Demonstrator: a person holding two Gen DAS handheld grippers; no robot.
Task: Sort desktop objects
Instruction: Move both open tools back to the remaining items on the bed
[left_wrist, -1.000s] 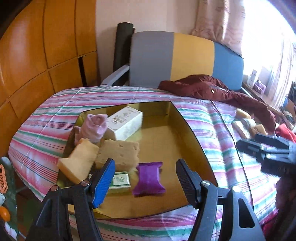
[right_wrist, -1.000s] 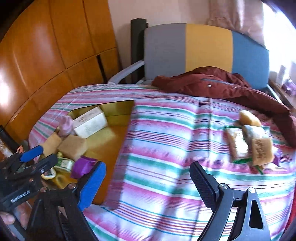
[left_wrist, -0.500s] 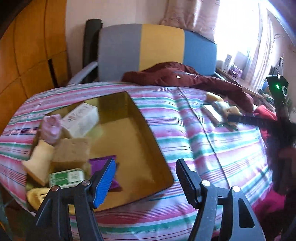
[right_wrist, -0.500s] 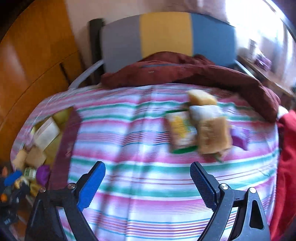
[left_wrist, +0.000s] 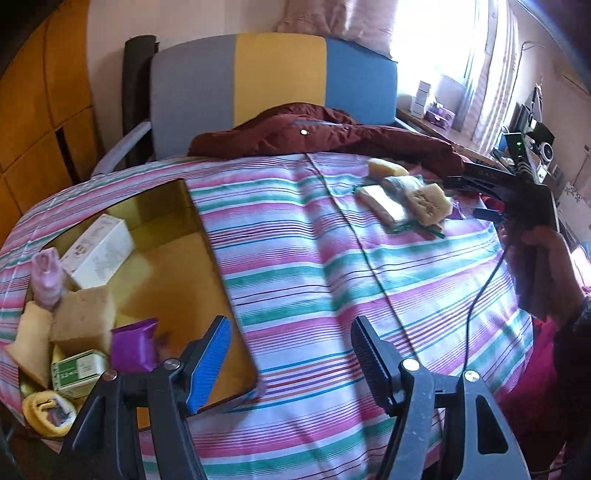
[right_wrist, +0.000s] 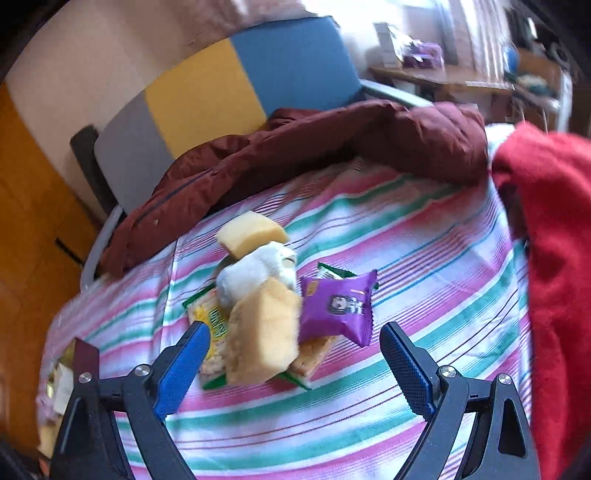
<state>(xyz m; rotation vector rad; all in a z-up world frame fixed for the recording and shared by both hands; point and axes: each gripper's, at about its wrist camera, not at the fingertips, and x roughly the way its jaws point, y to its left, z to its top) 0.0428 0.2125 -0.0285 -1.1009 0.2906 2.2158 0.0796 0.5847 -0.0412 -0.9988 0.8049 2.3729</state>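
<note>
Both grippers, left (left_wrist: 290, 354) and right (right_wrist: 291, 360), hang released above the striped cloth (left_wrist: 314, 258); the right faces an overlapping heap (right_wrist: 266, 306), so grasping the sponge (right_wrist: 262, 332) could scatter neighbours.

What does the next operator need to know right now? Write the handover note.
Left claw: open, empty, hovering over the tray's near right corner.
Right claw: open, empty, over the unsorted pile.
Done: gold tray already holds a white box, pink sock, sponges, a purple packet and a green box.
Left: on the striped cloth, sponge block, purple snack packet, white sock, cracker pack and yellow sponge.
</note>
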